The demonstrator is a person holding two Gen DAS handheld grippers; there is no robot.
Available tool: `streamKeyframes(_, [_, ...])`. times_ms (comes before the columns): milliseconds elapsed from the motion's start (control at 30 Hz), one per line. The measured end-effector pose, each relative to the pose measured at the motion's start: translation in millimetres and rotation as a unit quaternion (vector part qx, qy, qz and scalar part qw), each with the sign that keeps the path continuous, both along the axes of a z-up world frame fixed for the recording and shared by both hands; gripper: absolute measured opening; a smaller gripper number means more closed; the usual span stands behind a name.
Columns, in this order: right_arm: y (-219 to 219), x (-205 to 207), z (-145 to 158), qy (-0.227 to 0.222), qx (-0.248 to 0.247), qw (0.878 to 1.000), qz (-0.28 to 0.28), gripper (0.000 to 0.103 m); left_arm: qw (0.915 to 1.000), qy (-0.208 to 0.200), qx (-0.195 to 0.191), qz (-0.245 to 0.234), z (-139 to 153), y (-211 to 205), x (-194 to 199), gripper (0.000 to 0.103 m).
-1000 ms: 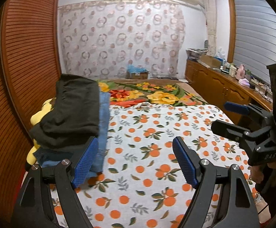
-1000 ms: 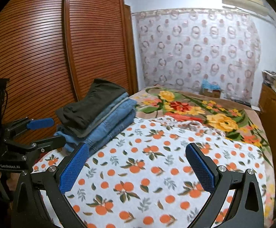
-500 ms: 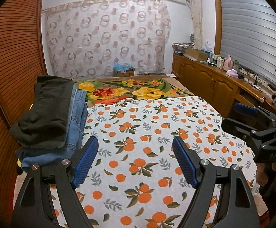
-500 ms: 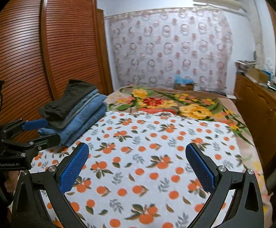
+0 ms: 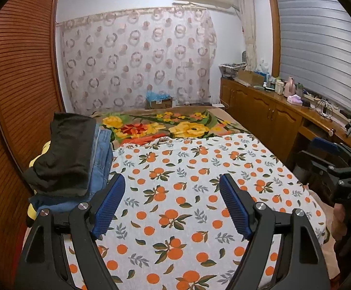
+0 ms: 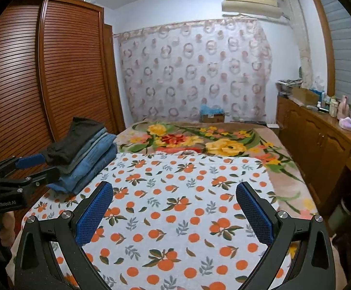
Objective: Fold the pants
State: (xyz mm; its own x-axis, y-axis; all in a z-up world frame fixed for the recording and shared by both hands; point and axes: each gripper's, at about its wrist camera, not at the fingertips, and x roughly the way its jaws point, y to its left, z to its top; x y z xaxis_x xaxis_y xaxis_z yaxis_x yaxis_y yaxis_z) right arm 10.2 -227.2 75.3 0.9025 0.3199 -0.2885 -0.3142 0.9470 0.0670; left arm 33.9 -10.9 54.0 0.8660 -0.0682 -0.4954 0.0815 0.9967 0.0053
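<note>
Right tool [image 6: 174, 213] agape, empty, above orange-print sheet [image 6: 175, 217].

Slatted wardrobe [image 6: 42, 84], ring-patterned curtain [image 6: 194, 70], wooden sideboard [image 5: 267, 118]

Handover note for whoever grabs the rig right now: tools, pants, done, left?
Left tool: open, empty, above the orange-print bedsheet.
Right tool: open, empty, over the same sheet.
Pants: a folded stack, dark pair on top of blue denim pairs, at the bed's left edge by the wooden slatted wardrobe.
Done: the stacked pairs look folded.
Left: no unfolded pants in view; check outside the frame.
</note>
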Motion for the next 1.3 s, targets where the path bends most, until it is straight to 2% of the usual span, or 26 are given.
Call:
streamKeyframes(600, [-3.4,-20.4,7.5,-0.044,0.007,0.999,0.000,0.102,0.9987,-0.046,-0.006,0.020,27.2,10.7,-26.9,0.081])
streamKeyframes(1300, [-1.6,-10.9,3.3,-0.045,0.006,0.999,-0.001,0.102,0.9987,-0.043,-0.007,0.024,23.4,16.2,-29.5,0.081])
